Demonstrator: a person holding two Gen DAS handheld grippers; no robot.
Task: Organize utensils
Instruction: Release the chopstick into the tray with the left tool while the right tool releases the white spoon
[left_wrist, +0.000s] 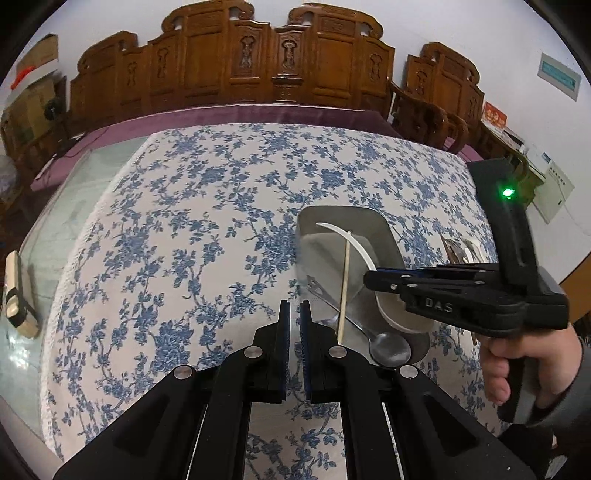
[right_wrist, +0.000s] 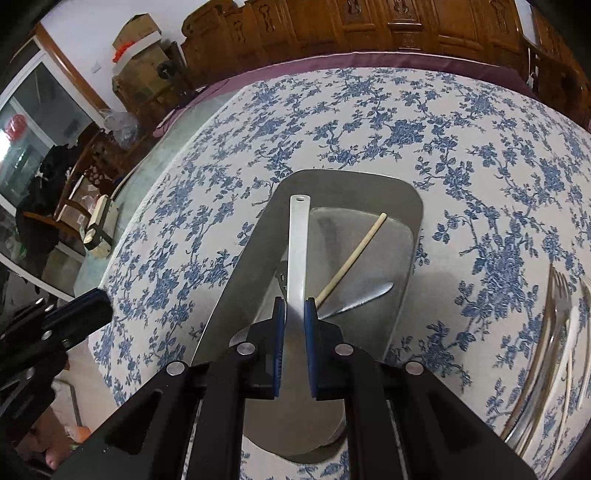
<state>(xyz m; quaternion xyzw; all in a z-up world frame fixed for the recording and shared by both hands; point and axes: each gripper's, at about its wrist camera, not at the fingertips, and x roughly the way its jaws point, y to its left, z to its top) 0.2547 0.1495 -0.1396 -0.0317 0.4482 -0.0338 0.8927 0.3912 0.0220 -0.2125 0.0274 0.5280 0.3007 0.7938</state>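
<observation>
My right gripper (right_wrist: 294, 307) is shut on a white long-handled spoon (right_wrist: 299, 236) and holds it over a metal tray (right_wrist: 351, 177). In the left wrist view the same right gripper (left_wrist: 369, 277) comes in from the right, and the white spoon (left_wrist: 354, 245) curves above the tray (left_wrist: 343, 216). A wooden chopstick (right_wrist: 351, 258) and a metal spoon (left_wrist: 389, 349) lie in the tray. My left gripper (left_wrist: 294, 317) is shut with nothing in it, just left of the tray's near end. Its black fingers (right_wrist: 74, 314) show at the left edge of the right wrist view.
A blue-flowered cloth (left_wrist: 192, 229) covers the table. Forks and other utensils (right_wrist: 554, 306) lie on the cloth right of the tray. A cream case with a black band (left_wrist: 16, 295) sits on the bare glass at the left. A carved wooden bench (left_wrist: 258, 59) stands behind.
</observation>
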